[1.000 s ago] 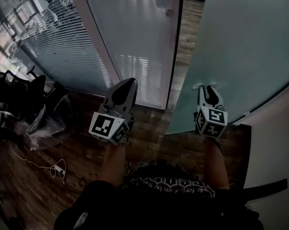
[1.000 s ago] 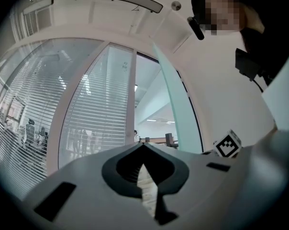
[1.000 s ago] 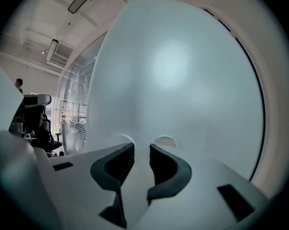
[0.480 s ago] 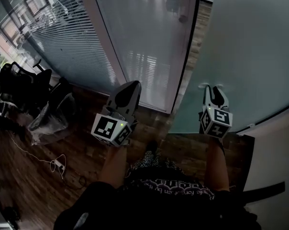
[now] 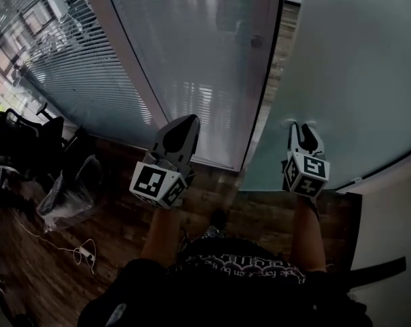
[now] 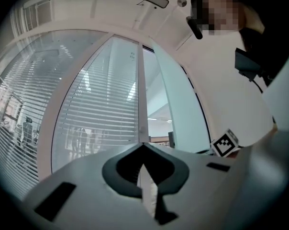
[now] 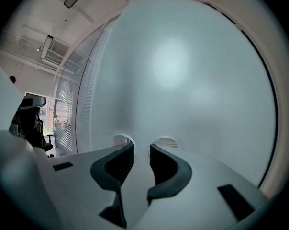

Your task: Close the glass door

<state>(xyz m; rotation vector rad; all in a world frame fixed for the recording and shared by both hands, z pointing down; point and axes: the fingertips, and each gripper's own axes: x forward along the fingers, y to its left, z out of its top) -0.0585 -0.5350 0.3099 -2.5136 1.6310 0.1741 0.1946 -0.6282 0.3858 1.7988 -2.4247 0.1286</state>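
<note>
**Glass door ajar, closing not finished**

The large frosted pale-green glass door (image 5: 341, 67) fills the right of the head view, swung away from the fixed glass panel with horizontal blinds (image 5: 185, 60). A wedge of brown wooden floor (image 5: 273, 53) shows between them, so I judge most of the swing remains. The right gripper (image 5: 302, 127) has its tips seemingly touching the door's lower face, its jaws slightly spread with nothing between them. The left gripper (image 5: 184, 122) hangs free before the panel, its jaws pressed together and empty.
</note>
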